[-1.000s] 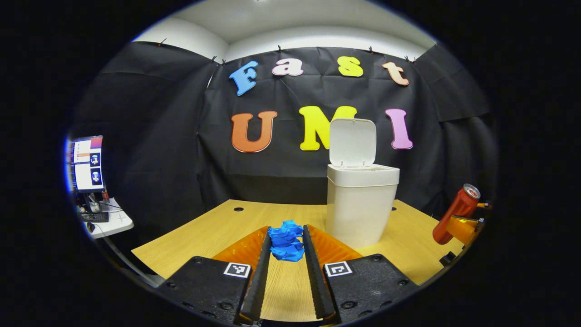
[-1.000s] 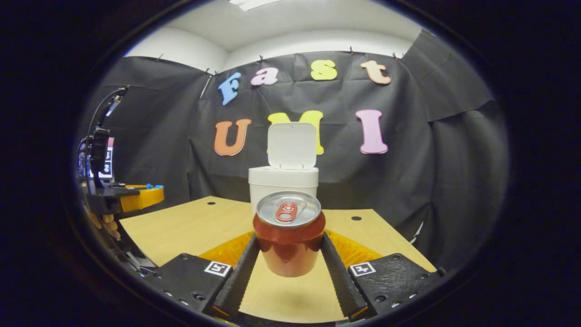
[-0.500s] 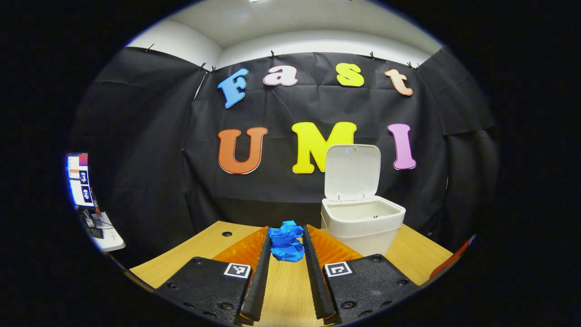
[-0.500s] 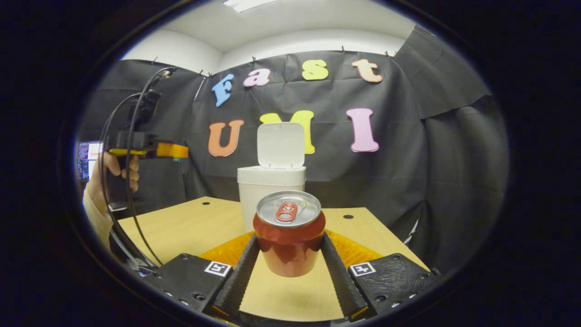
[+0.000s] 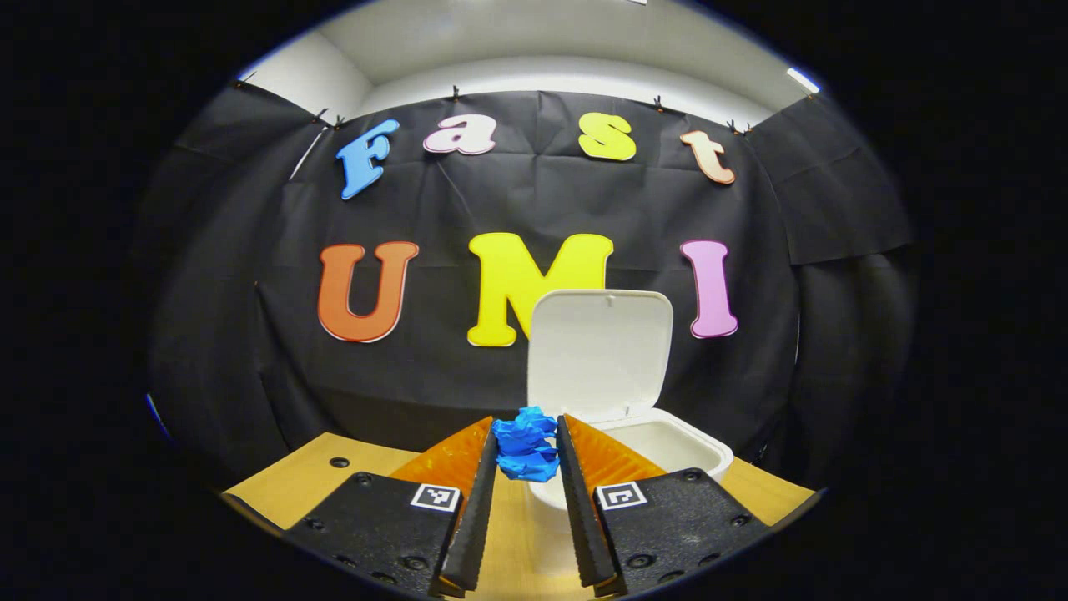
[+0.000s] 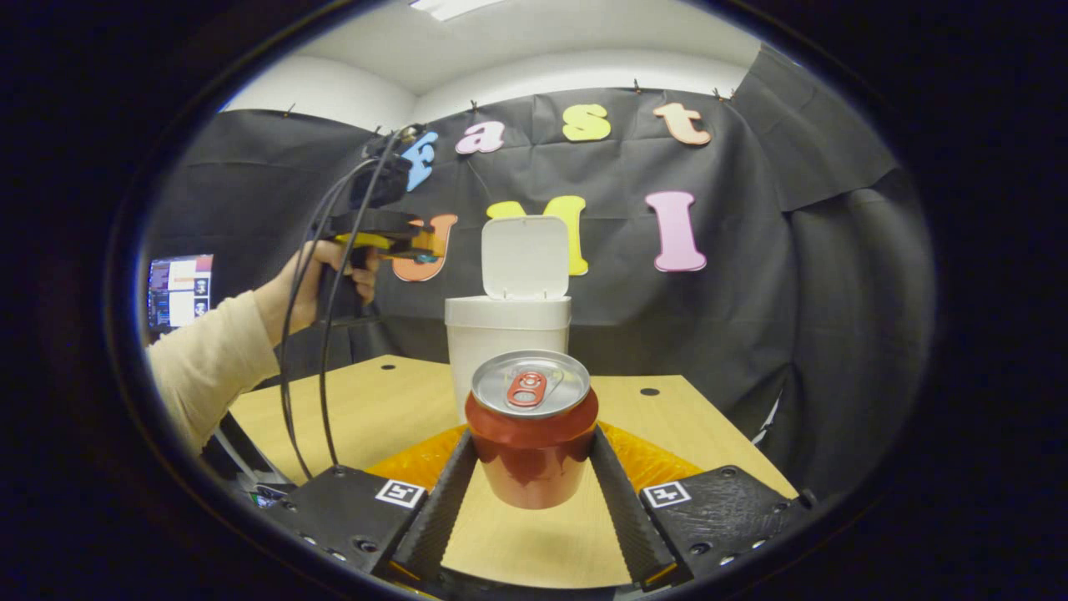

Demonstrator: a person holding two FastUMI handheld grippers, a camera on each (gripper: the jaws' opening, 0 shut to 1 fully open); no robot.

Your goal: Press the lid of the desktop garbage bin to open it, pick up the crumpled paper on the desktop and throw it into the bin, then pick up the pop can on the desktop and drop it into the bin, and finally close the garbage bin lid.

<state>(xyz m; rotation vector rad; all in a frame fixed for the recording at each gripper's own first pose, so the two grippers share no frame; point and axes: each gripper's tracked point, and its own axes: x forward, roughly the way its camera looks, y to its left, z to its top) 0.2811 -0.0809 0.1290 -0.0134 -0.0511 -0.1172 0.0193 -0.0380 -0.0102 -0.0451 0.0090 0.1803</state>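
In the left gripper view my left gripper [image 5: 526, 455] is shut on the blue crumpled paper [image 5: 524, 444], held high beside the near left rim of the white bin [image 5: 667, 446], whose lid [image 5: 599, 351] stands upright and open. In the right gripper view my right gripper [image 6: 532, 463] is shut on the red pop can [image 6: 531, 438], lifted above the wooden desktop [image 6: 375, 409]. Beyond the can stands the bin [image 6: 506, 338] with its lid [image 6: 526, 257] up. The left gripper [image 6: 421, 249], held by a hand [image 6: 309, 280], hovers to the upper left of the bin there.
A person's sleeve [image 6: 209, 367] reaches in from the left, with black cables [image 6: 325, 334] hanging from the left gripper. A monitor [image 6: 179, 292] glows at the far left. The desktop has small round holes [image 6: 649, 391] near its back edge.
The left gripper has risen and moved toward the bin with the paper, so the bin's opening now lies just below and right of its fingers. The right gripper with the can has barely moved.
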